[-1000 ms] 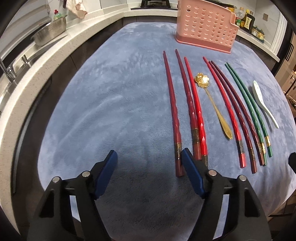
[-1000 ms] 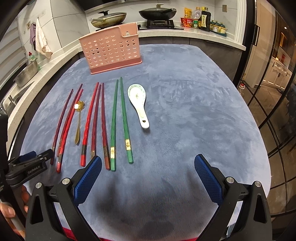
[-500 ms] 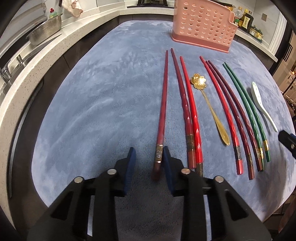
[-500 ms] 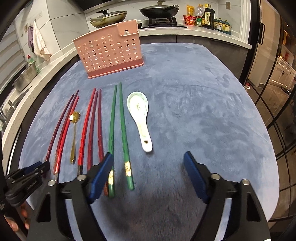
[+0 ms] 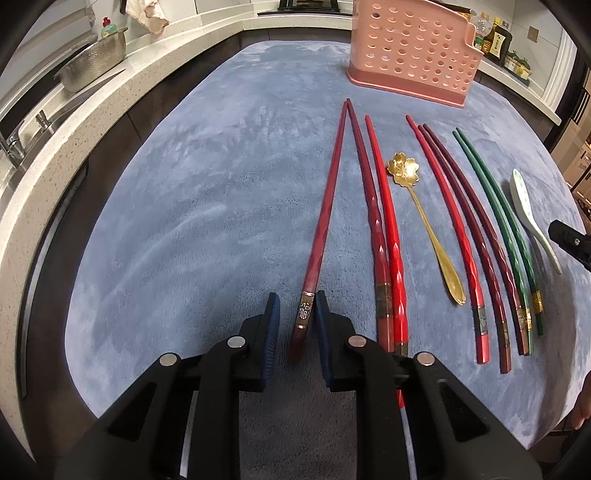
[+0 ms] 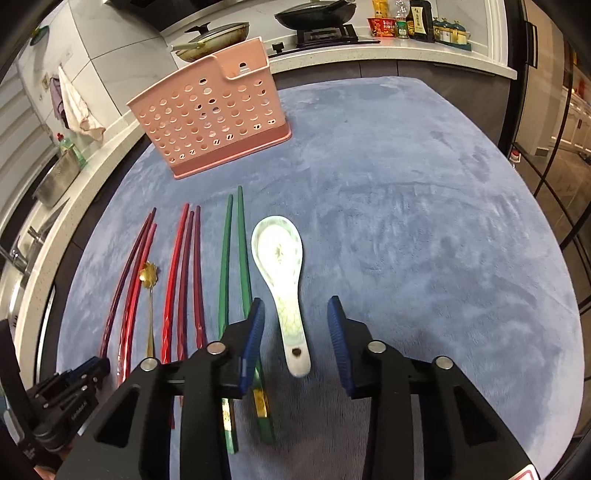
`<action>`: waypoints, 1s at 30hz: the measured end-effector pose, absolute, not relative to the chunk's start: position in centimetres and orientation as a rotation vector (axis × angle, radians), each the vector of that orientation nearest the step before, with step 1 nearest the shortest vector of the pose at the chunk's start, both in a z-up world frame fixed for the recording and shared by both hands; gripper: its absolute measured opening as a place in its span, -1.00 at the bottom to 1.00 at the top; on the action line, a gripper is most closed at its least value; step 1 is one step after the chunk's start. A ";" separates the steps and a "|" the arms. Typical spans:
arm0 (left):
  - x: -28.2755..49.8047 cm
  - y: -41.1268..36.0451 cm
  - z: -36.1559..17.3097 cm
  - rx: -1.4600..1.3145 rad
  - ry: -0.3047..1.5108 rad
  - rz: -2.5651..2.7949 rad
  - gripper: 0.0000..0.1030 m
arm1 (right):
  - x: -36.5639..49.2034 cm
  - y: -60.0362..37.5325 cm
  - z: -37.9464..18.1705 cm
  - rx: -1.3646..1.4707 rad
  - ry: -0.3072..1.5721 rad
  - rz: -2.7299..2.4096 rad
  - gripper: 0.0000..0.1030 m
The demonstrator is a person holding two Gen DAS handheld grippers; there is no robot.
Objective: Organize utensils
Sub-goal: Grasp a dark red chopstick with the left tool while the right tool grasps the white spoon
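On the blue-grey cloth [image 5: 207,206] lie several red chopsticks, a gold flower spoon [image 5: 424,229], a pair of green chopsticks [image 6: 231,266] and a white ceramic spoon [image 6: 280,266]. A pink perforated utensil holder [image 5: 413,62] stands behind them. My left gripper [image 5: 296,328] is closing around the thick end of the leftmost dark red chopstick [image 5: 321,236]. Its right pad is against the stick and a small gap shows at the left pad. My right gripper [image 6: 295,332] is closing over the white spoon's handle, with cloth showing on both sides of the handle.
A counter with a sink and a metal colander [image 5: 96,66] runs along the left. The stove with pans [image 6: 314,14] and bottles [image 6: 413,18] is behind the pink holder [image 6: 214,114]. The cloth's front edge lies just under both grippers.
My left gripper has narrowed around the leftmost chopstick, whose tip swung right to meet its neighbour. My right gripper has moved left over the white spoon's handle and narrowed a lot.
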State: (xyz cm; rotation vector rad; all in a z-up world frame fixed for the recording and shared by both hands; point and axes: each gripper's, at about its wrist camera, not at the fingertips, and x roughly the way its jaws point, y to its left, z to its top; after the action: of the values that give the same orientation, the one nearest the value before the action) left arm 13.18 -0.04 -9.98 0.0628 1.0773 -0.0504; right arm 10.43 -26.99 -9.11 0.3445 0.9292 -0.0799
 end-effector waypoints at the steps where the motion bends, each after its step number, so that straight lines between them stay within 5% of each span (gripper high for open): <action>1: 13.2 0.0 -10.0 0.064 1.077 -0.050 -0.63 | 10.6 -27.1 -9.4 0.350 0.936 -0.076 -0.51; 18: 12.9 0.0 -10.0 0.064 1.064 -0.053 -0.64 | 9.8 -27.3 -11.6 0.379 0.963 -0.055 -0.75; 30: 11.9 2.1 -6.9 -0.006 1.019 -0.076 -0.87 | 7.8 -27.0 -6.8 0.334 0.885 -0.084 -0.88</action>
State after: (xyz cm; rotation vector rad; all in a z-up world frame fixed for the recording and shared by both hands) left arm 11.86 2.15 -6.89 -0.0062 1.0191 -0.0756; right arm 7.75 -26.96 -6.78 0.3343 0.8846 -0.0840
